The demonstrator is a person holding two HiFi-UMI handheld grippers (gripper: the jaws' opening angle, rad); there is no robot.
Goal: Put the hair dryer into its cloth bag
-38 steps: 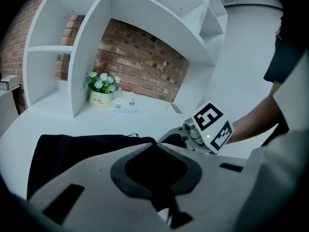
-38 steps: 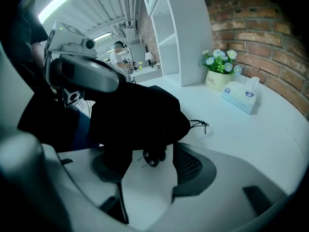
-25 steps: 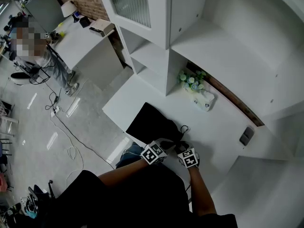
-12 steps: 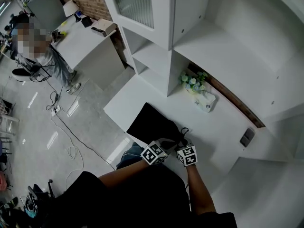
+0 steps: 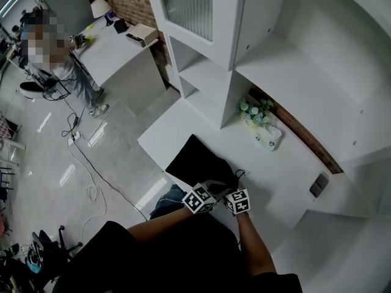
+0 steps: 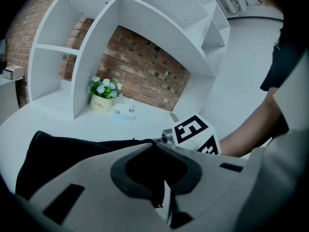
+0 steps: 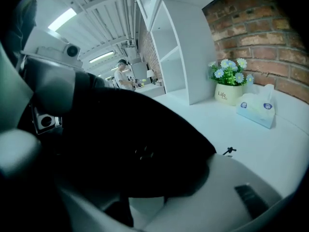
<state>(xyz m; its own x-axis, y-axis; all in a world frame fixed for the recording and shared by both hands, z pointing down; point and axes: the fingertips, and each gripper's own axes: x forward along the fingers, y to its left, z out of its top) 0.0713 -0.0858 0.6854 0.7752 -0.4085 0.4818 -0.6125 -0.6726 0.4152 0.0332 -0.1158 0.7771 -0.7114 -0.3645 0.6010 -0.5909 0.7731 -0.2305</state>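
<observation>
White counter (image 5: 183,127) under white shelving (image 5: 269,60), floor well below at left.

Head view:
- Black cloth bag (image 5: 198,162) lies flat on the near part of the counter, its far corner pointing toward the shelves.
- Left gripper (image 5: 206,188) and right gripper (image 5: 232,188) sit side by side at the bag's near end, marker cubes almost touching.
- Drawstring end (image 5: 238,173) lies on the counter just beside the right gripper.
- Flower pot (image 5: 255,111) stands against the back wall at far right, with a tissue box (image 5: 269,138) just beside it.
- A person (image 5: 67,78) stands by a desk at far left; a cable (image 5: 91,182) trails over the floor.

Left gripper view:
- Jaws pressed together at the tips, pinching a thin fold of the bag's black cloth.
- The rest of the bag (image 6: 63,151) spreads away to the left on the counter.
- The right gripper's marker cube (image 6: 193,134) is just beyond the tips.
- Brick wall (image 6: 145,76) behind the pot and tissue box.

Right gripper view:
- Jaws stand part-way apart, closed around a rounded black bulk of the bag (image 7: 140,144) that fills the gap between them.
- The bulk may be the hair dryer under the cloth; too dark to be sure.
- Drawstring end (image 7: 229,151) on the counter to the right; pot (image 7: 228,93) and tissue box (image 7: 256,109) far right.
</observation>
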